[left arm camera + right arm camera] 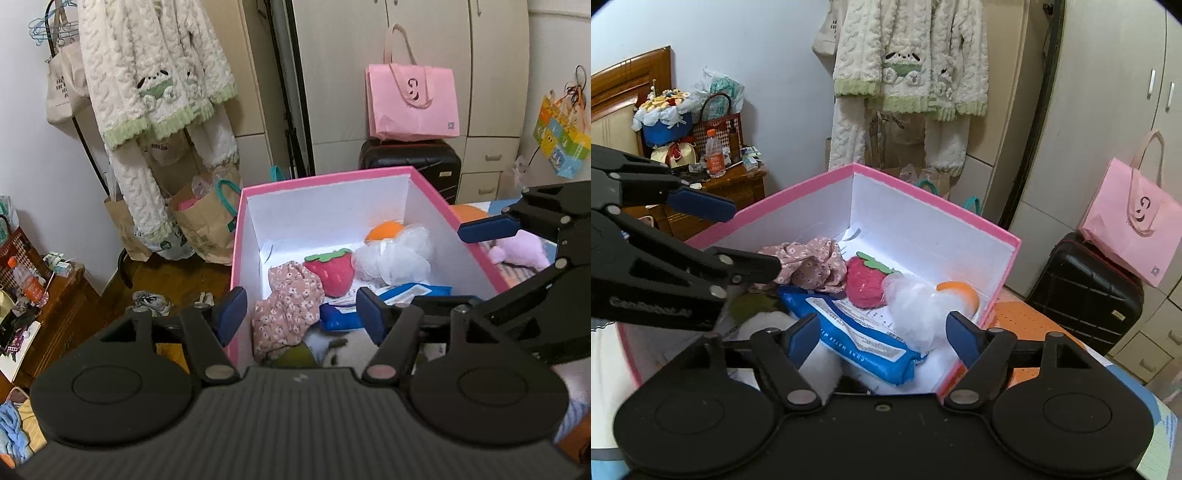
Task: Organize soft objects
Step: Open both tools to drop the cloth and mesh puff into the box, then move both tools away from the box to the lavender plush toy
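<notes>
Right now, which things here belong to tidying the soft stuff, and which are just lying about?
Job:
pink box
floral cloth
plush strawberry
white bath pouf
wipes pack

Lying about:
pink tote
black suitcase
fleece pyjamas
drink bottle

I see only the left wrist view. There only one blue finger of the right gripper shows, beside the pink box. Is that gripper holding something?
Observer: No. In the right wrist view the right gripper is open. Its fingers are apart over the near end of the pink box, with nothing pressed between them.
Operator: My own finger hides the middle of the blue pack. How does it lie?
Observer: The blue wipes pack lies with its white printed label up. Its far end is against the strawberry plush.
</notes>
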